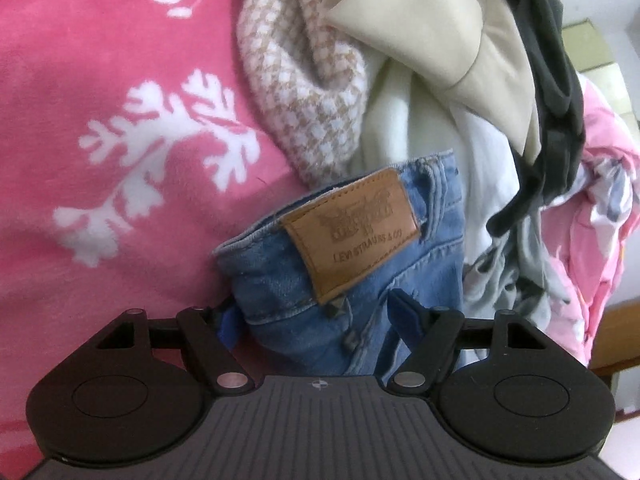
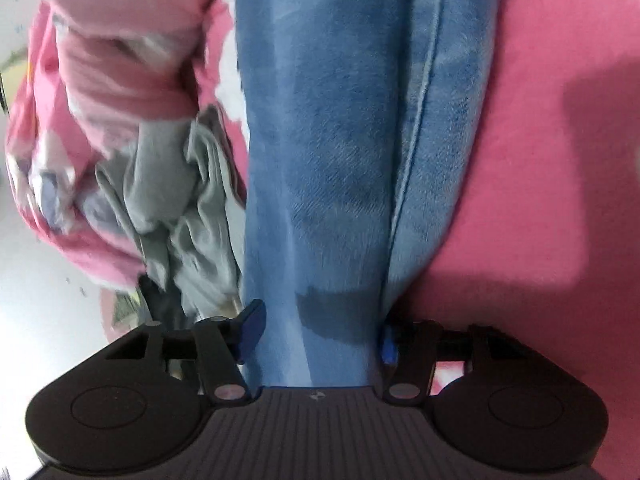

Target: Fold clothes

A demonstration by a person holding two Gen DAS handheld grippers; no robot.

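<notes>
In the left wrist view, the pink blanket (image 1: 100, 100) with white leaf prints is filling the whole left side, so your open room is lying there. Your left gripper (image 1: 318, 320) is holding the jeans (image 1: 360, 248) at the waistband: the blue fingertips (image 1: 404, 312) are pressing denim on both sides, just below the brown leather patch (image 1: 352, 232). The waistband's top edge is running up to the right, toward the pile. Above it a houndstooth knit (image 1: 304, 92) is lying against the blanket, then a cream garment (image 1: 420, 28), then a dark garment (image 1: 552, 92) hanging over the pile's right side. A pink printed quilt (image 1: 600, 184) is crowding the far right edge.

In the right wrist view, that pink quilt and a crumpled grey cloth (image 2: 188, 208) are sitting close on the left, touching the denim's left edge. Your right gripper (image 2: 320, 332) is clamping a long run of the jeans between its fingers; the seam is running upward right of centre. This part is probably a leg, though blur is hiding detail. Right of it, bare blanket is giving you room.
</notes>
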